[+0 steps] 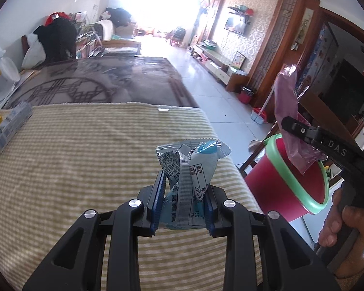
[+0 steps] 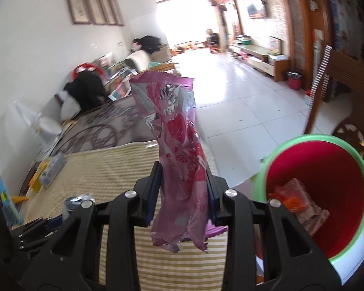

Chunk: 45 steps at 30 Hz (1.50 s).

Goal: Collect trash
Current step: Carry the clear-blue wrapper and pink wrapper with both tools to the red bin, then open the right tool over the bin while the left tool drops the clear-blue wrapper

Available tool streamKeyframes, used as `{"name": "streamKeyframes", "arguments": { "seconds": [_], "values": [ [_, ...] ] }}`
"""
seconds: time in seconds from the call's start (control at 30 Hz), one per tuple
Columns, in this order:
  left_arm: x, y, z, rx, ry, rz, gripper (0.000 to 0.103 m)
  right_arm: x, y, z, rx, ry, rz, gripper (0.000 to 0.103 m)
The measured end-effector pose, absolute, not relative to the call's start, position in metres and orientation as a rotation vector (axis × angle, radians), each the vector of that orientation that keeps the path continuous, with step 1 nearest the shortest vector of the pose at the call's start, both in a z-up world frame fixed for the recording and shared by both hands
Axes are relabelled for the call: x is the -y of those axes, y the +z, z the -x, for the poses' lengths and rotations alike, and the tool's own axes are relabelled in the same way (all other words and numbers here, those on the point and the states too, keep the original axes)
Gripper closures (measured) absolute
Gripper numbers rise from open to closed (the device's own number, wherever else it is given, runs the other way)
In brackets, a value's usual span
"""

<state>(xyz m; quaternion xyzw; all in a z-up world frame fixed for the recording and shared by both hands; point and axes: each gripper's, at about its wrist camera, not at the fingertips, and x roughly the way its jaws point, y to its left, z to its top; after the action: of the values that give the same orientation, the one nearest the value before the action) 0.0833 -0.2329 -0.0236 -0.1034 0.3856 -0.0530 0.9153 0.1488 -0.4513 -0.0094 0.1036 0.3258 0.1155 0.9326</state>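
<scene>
My left gripper [image 1: 183, 196] is shut on a crumpled blue and silver snack wrapper [image 1: 189, 165], held above the striped cloth [image 1: 85, 157]. My right gripper [image 2: 184, 191] is shut on a long pink wrapper [image 2: 179, 150] that stands up between the fingers. In the left wrist view the right gripper [image 1: 301, 131] holds the pink wrapper [image 1: 287, 97] over the rim of a red bin with a green rim [image 1: 286, 167]. In the right wrist view the bin [image 2: 303, 143] is at the lower right, with orange and pale wrappers [image 2: 301, 206] inside.
Small boxes [image 1: 9, 126] lie at the cloth's left edge. Beyond the cloth is a dark glass tabletop [image 1: 97, 77]. A wooden chair [image 2: 337, 82] stands behind the bin. A small red bin [image 1: 245, 94] stands on the tiled floor by the TV cabinet.
</scene>
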Motion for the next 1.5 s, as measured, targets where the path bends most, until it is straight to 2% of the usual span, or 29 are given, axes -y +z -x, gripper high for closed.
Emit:
{"name": "streamKeyframes", "arguments": {
  "seconds": [0.67, 0.73, 0.77, 0.8, 0.93, 1.07, 1.1, 1.13, 1.17, 1.33, 1.5],
  "values": [
    [0.335, -0.012, -0.123, -0.807, -0.353, 0.177, 0.076, 0.582, -0.037, -0.156, -0.723, -0.196, -0.389, 0.07],
    [0.35, -0.011, -0.128, -0.815, -0.405, 0.184, 0.076, 0.589, -0.042, -0.155, -0.734, -0.242, -0.407, 0.058],
    [0.357, -0.011, -0.13, -0.82, -0.427, 0.193, 0.076, 0.593, -0.041, -0.154, -0.72, -0.27, -0.423, 0.034],
    [0.363, -0.011, -0.134, -0.828, -0.452, 0.203, 0.077, 0.599, -0.039, -0.15, -0.693, -0.3, -0.439, 0.017],
    [0.394, -0.01, -0.147, -0.85, -0.538, 0.215, 0.077, 0.62, -0.02, -0.119, -0.5, -0.49, -0.502, 0.011],
    [0.429, -0.01, -0.163, -0.867, -0.61, 0.196, 0.074, 0.64, -0.012, -0.089, -0.333, -0.632, -0.593, 0.009],
    [0.437, -0.014, -0.168, -0.883, -0.626, 0.192, 0.062, 0.643, -0.012, -0.084, -0.308, -0.653, -0.612, 0.009],
    [0.444, -0.018, -0.173, -0.902, -0.63, 0.185, 0.042, 0.645, -0.012, -0.079, -0.281, -0.675, -0.626, 0.009],
    [0.447, -0.02, -0.176, -0.911, -0.628, 0.183, 0.039, 0.648, -0.011, -0.078, -0.269, -0.686, -0.629, 0.009],
    [0.434, -0.024, -0.168, -0.892, -0.612, 0.165, 0.04, 0.64, -0.009, -0.098, -0.311, -0.633, -0.576, 0.009],
    [0.357, -0.023, -0.147, -0.841, -0.507, 0.14, 0.039, 0.612, 0.001, -0.112, -0.323, -0.563, -0.488, 0.009]
  ]
}}
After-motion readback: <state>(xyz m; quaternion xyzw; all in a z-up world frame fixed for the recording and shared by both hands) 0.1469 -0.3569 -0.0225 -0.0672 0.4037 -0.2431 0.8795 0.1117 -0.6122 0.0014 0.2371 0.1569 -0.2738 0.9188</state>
